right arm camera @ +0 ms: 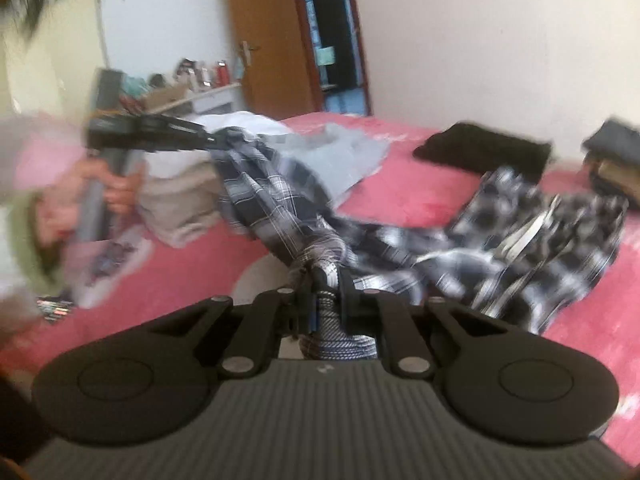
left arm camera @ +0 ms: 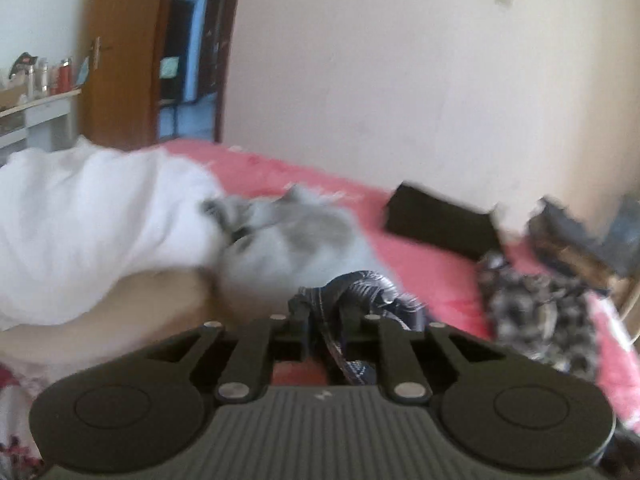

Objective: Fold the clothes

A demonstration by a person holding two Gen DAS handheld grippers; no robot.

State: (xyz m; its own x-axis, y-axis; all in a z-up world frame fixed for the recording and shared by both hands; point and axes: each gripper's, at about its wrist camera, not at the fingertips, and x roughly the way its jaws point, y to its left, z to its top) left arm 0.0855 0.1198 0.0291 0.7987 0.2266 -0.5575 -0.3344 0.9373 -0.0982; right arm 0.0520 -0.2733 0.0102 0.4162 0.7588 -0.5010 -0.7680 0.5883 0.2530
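Observation:
A black, white and grey plaid garment (right arm camera: 272, 200) stretches between both grippers over the pink bed (right arm camera: 400, 200). My right gripper (right arm camera: 326, 284) is shut on a bunched edge of it, close to the camera. My left gripper (right arm camera: 214, 142), held by a person's hand (right arm camera: 116, 188), grips another part up at the left, so the cloth hangs tight between the two. In the left wrist view, my left gripper (left arm camera: 324, 308) is shut on a fold of the plaid garment (left arm camera: 360, 284). The rest of the garment lies crumpled on the bed at the right (right arm camera: 540, 248).
A white cloth pile (left arm camera: 80, 220) and a pale grey garment (left arm camera: 288, 232) lie on the bed's left half. A folded black garment (right arm camera: 480, 148) and a stack of folded clothes (right arm camera: 612, 160) sit near the wall. Behind are a wooden door (right arm camera: 272, 40) and a cluttered shelf (right arm camera: 192, 88).

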